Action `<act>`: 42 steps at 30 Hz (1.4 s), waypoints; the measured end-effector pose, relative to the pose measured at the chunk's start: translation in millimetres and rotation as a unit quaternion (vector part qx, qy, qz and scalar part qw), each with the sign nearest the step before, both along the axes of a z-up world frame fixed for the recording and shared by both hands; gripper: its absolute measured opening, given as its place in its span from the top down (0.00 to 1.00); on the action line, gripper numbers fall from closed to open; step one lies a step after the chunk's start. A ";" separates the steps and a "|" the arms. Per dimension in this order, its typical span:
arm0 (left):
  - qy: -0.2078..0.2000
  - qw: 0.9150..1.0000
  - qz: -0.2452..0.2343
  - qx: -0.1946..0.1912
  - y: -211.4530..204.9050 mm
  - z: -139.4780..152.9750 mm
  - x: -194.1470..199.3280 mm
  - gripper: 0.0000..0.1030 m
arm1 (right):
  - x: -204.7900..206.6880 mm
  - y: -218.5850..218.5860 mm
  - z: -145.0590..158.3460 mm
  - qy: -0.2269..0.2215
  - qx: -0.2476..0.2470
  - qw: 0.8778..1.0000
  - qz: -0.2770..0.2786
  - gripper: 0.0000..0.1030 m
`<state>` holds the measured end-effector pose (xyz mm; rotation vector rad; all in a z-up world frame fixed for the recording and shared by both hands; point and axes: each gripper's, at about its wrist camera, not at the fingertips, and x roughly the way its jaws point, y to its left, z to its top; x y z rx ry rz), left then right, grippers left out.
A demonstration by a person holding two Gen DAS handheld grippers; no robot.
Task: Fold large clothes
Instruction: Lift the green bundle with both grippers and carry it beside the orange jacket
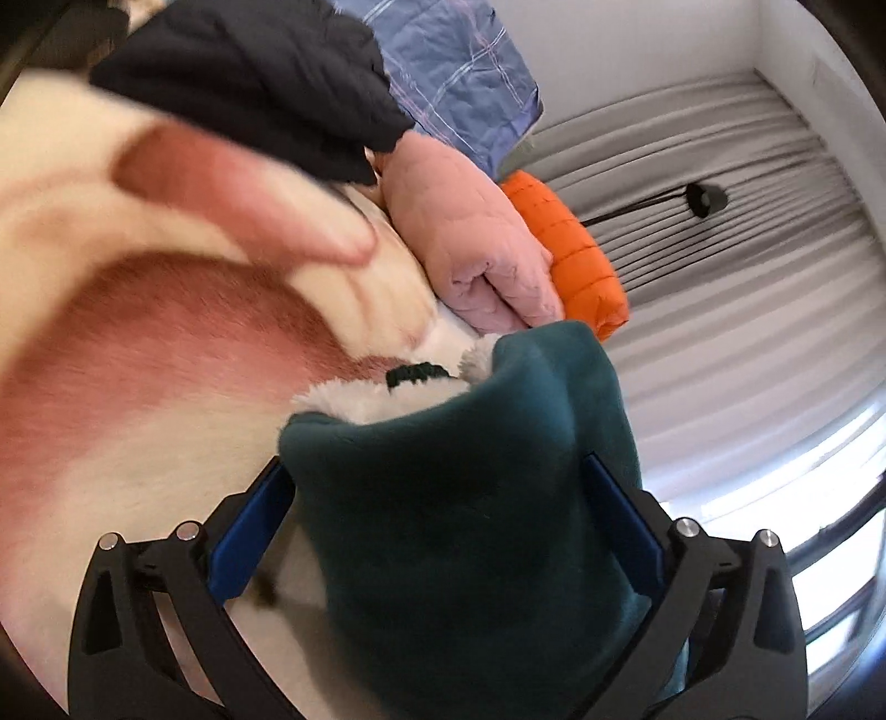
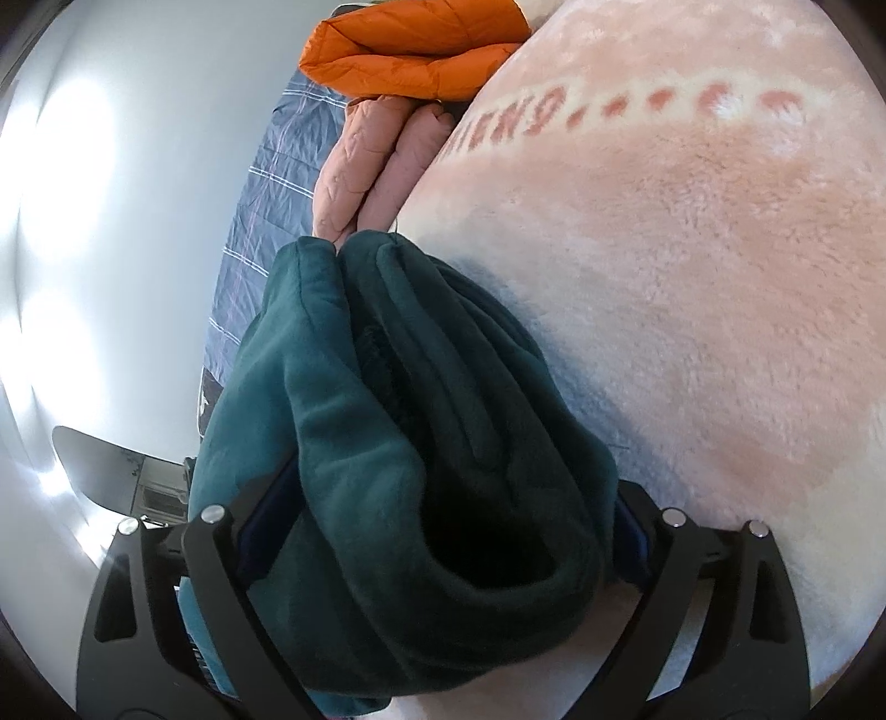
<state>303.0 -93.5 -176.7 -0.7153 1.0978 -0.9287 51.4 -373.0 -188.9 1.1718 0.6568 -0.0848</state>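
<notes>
On a fluffy cream-and-pink plush blanket (image 2: pixel 692 288), a folded dark teal fleece garment (image 1: pixel 470 526) fills both grippers. The left gripper (image 1: pixel 443 498) and right gripper (image 2: pixel 437 509) stand spread wide around its bulk; whether the pads press it, I cannot tell. At twelve o'clock lie a folded pink quilted jacket (image 1: pixel 470 232) and an orange puffer jacket (image 2: pixel 410 50).

Both units same build: left gripper (image 1: pixel 443 531) and right gripper (image 2: pixel 437 531) are matte black plastic, open-frame linkage arms with triangular cutouts. Two round silver pivot screws per side, near the top of each arm. Fingers (image 1: pixel 252 540) carry flat blue pads on the inner faces; the right unit's fingers (image 2: pixel 263 526) look darker blue, mostly covered. No cables, sleeves or hands visible.
</notes>
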 end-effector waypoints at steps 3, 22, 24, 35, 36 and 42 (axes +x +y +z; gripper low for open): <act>-0.015 1.000 -0.001 -0.018 -7.0 -0.3 -1.4 0.10 | 3.3 -1.9 2.3 -0.007 0.004 1.000 0.017 0.16; -0.209 0.974 -0.086 0.024 -146.1 184.5 -82.2 0.41 | -76.5 -87.4 75.0 -0.159 -0.021 0.987 -0.004 0.48; -0.221 0.969 -0.112 0.019 -192.4 203.8 -85.1 0.41 | -90.8 -109.5 86.6 -0.171 -0.038 0.984 -0.029 0.48; -0.276 0.946 -0.164 0.046 -459.4 264.6 -44.5 0.40 | -77.7 -283.2 133.0 -0.172 -0.103 0.964 -0.172 0.48; -0.284 0.945 -0.151 0.064 -474.0 262.8 -38.6 0.35 | -68.2 -297.8 127.6 -0.172 -0.105 0.963 -0.181 0.48; -0.354 0.899 -0.109 0.235 -526.0 192.8 -25.3 0.28 | 4.4 -363.5 19.6 0.010 -0.086 0.970 -0.226 0.45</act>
